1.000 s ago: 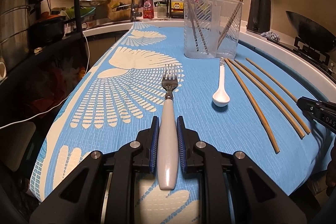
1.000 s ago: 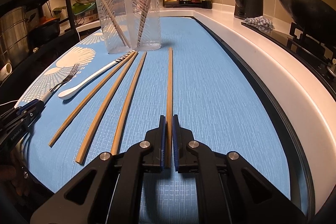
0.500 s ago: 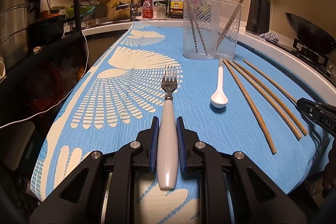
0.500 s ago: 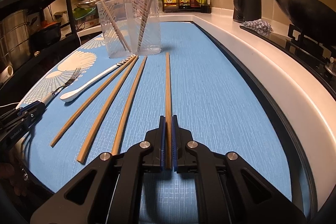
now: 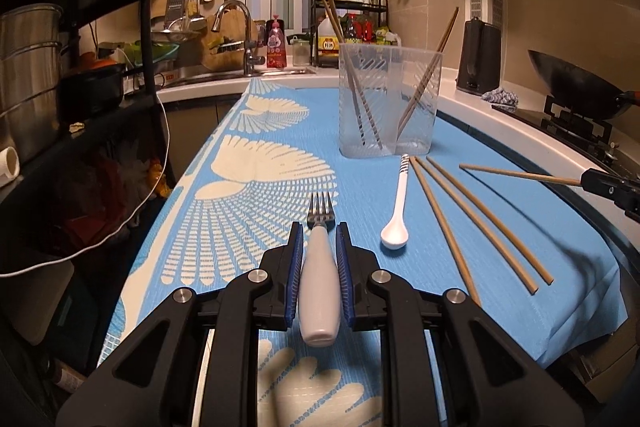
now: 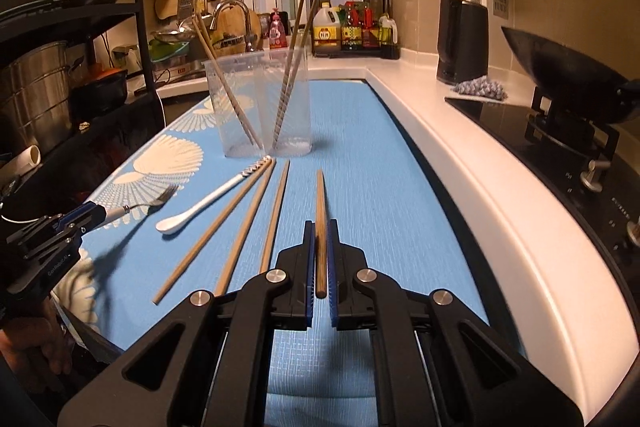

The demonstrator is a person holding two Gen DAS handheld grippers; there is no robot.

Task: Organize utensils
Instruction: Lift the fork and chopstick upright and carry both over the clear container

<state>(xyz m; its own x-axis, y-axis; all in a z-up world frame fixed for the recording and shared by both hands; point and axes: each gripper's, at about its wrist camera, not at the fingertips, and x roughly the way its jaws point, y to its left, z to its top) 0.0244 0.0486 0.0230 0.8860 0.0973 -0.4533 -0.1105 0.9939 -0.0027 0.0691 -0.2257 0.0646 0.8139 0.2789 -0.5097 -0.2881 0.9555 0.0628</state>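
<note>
Utensils lie spread on a blue cloth with a white fan print [image 5: 400, 307] covering the counter [image 6: 460, 155], partly sorted: a clear plastic two-compartment holder [image 5: 390, 107] at the far end already has bamboo chopsticks leaning in both compartments. Just in front of it, on the cloth, rest a white ceramic spoon with a striped handle end [image 5: 396, 211] and three loose bamboo chopsticks [image 5: 480, 215] lying side by side. The left tool [image 5: 319, 239] has its blue pads closed on the white handle of a metal-tined fork [image 5: 320, 267], tines pointing toward the holder; in the right wrist view the fork appears raised off the cloth. The right tool [image 6: 320, 247] is pinched almost fully shut on a fourth bamboo chopstick [image 6: 320, 211], gripped near its near end, the far tip aimed at the holder and apparently lifted clear of the cloth. By the look of it, roughly a third of the job is done: the fork and the held chopstick have yet to reach the holder, and the spoon and three chopsticks remain untouched.
</note>
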